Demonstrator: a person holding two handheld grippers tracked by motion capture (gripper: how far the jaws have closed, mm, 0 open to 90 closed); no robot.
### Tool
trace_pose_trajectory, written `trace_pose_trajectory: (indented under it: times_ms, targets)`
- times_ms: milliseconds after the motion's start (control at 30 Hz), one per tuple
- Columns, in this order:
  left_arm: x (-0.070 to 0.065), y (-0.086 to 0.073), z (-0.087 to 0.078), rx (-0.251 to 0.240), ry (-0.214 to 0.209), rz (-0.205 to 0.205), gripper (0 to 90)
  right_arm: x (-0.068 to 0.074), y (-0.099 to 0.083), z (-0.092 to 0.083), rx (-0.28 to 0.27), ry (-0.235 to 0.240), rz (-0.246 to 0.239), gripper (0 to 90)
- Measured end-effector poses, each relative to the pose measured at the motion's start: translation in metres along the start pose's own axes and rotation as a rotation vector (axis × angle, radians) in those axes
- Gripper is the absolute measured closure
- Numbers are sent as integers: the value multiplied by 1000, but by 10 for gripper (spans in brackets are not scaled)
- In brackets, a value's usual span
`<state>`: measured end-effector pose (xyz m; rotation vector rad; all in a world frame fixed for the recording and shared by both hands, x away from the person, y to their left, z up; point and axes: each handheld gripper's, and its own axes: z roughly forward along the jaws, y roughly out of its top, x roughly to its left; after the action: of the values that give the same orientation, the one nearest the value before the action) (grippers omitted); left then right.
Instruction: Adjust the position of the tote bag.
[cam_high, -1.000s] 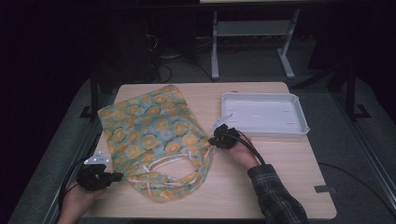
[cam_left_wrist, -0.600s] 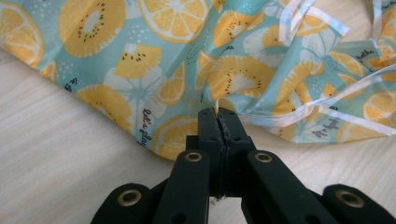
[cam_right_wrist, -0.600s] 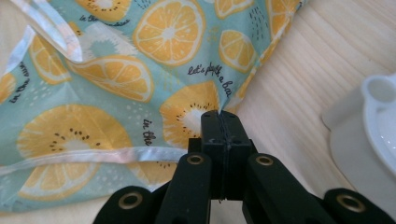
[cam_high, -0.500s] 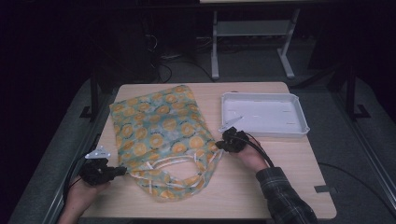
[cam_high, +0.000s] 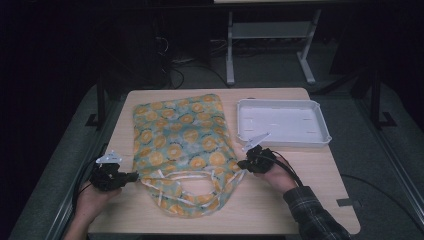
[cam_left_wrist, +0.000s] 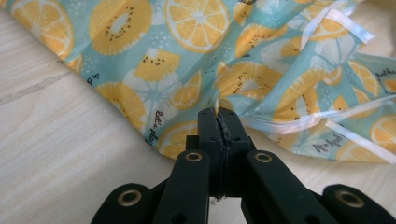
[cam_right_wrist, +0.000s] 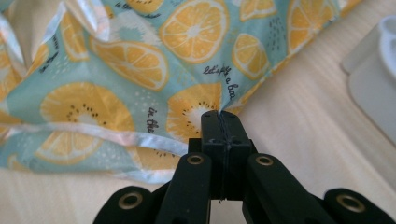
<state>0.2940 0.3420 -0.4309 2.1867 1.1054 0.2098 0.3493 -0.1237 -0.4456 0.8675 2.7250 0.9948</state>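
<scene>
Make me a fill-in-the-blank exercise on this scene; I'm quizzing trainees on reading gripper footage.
1. The bag is printed with slices of ____.
2. The left gripper is ____ on the bag's edge.
3. The white tray holds ____.
4. In the high view, the tray sits to the ____ of the bag.

Missing words: fruit; shut; nothing; right
</scene>
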Motion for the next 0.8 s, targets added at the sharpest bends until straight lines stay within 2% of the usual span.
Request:
trace_pose_trajectory:
  times_ms: [200, 367, 500, 533, 600, 800]
  targets:
    - [1, 1, 1, -3, -2, -2, 892, 11, -8, -4, 12, 19, -15, 897]
    - [0, 0, 0, 0, -9, 12, 891, 20, -14, -6, 23, 36, -18, 897]
    - [-2, -2, -1, 1, -22, 21, 891, 26, -18, -8, 30, 44, -48, 897]
    - [-3, -4, -1, 2, -27, 23, 891, 28, -18, -9, 27, 56, -34, 897]
    - [-4, -6, -2, 12, -37, 29, 891, 30, -20, -11, 32, 56, -45, 897]
    - [-7, -15, -8, 5, -55, 26, 890, 39, -27, -14, 33, 84, -39, 896]
